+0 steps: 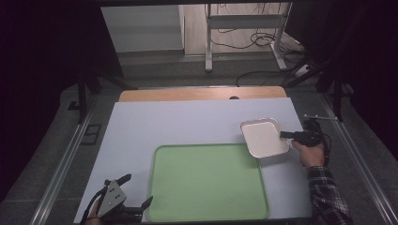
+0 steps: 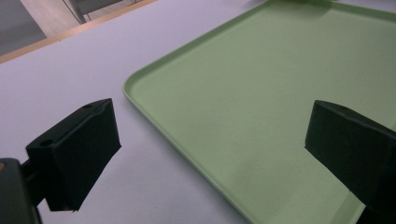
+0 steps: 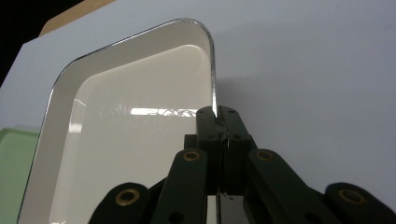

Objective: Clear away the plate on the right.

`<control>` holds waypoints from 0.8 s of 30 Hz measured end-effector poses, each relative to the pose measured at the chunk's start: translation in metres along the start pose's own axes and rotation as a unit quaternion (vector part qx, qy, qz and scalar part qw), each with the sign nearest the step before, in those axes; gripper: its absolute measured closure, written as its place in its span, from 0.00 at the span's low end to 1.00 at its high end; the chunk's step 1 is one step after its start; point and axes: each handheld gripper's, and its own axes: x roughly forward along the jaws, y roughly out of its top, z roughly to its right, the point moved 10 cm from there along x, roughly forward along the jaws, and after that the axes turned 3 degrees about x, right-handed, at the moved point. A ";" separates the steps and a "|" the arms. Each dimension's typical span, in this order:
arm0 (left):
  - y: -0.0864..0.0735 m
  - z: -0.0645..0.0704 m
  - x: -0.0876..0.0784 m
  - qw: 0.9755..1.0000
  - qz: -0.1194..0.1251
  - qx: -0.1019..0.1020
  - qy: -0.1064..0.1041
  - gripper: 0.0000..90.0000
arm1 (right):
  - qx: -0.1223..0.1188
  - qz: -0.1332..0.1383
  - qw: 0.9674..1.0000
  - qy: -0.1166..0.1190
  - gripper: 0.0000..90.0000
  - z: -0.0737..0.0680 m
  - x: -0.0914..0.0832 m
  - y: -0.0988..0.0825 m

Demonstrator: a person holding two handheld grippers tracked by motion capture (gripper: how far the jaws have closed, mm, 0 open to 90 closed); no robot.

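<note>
Two grippers are at work on the table [image 1: 141,122]. At the left, the left gripper [image 1: 126,199] rests near the table's front edge with its jaws spread wide and nothing between them, just beside the green tray [image 1: 206,183]; its own view looks over the tray's rounded corner. In the middle, the green tray lies flat with nothing on it. At the right, the right gripper [image 1: 284,135] has its jaws pressed together on the rim of the white dish [image 1: 264,138], which sits at the tray's far right corner and seems to overlap its edge. The pinch is only on a thin rim, so the dish could swing or slip out. Its low side could also catch the tray's raised edge and be pulled from the jaws.
</note>
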 end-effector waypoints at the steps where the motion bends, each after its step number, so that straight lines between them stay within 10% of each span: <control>1: 0.000 0.000 0.000 1.000 0.000 0.000 0.000 0.03 | -0.002 -0.002 1.000 0.001 0.99 -0.003 0.001 -0.001; 24: 0.000 0.000 0.000 1.000 -0.001 0.003 0.000 0.03 | -0.054 -0.065 0.995 0.055 0.99 -0.074 0.030 -0.039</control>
